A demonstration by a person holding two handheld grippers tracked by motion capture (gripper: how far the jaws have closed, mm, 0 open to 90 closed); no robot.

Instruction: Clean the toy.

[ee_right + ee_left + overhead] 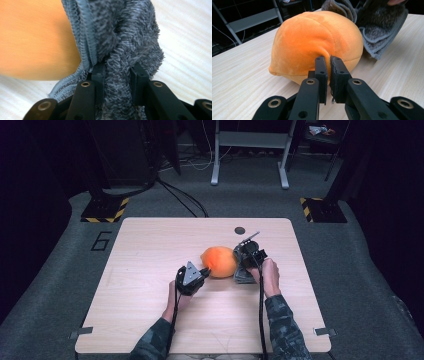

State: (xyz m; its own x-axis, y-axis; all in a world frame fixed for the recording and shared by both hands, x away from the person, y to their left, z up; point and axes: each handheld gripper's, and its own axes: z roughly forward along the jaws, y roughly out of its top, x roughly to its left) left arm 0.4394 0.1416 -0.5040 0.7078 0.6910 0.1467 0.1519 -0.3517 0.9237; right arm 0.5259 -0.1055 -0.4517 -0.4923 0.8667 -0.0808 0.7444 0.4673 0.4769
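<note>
A: Two hand-held grippers are at work, one in each hand. The left hand-held gripper [327, 62] has its jaws drawn almost together, pinching a small fold of the orange plush toy [317, 42] on the side nearest the person.

B: And the right hand-held gripper [117, 72]?

A: Its jaws are clamped on a thick bunch of the grey towel [125, 40], which fills the gap between them. In the right gripper view the towel's stitched edge lies against the orange plush.

B: Where do those things sit on the bench [150, 250]?

A: In the high view the orange plush toy [219, 261] rests on the bench near its middle, between the two hands. The left hand-held gripper [202, 271] touches it from the left, the right hand-held gripper [246, 249] stands just beside it on the right, and the grey towel [243, 274] hangs below that gripper down onto the wood, touching the toy's right side.

B: Anything farther out?

A: A small dark round hole [240, 230] shows in the bench near its far edge. Beyond the bench is grey floor [60, 270] with a painted 6 [101, 241] to the left.
</note>
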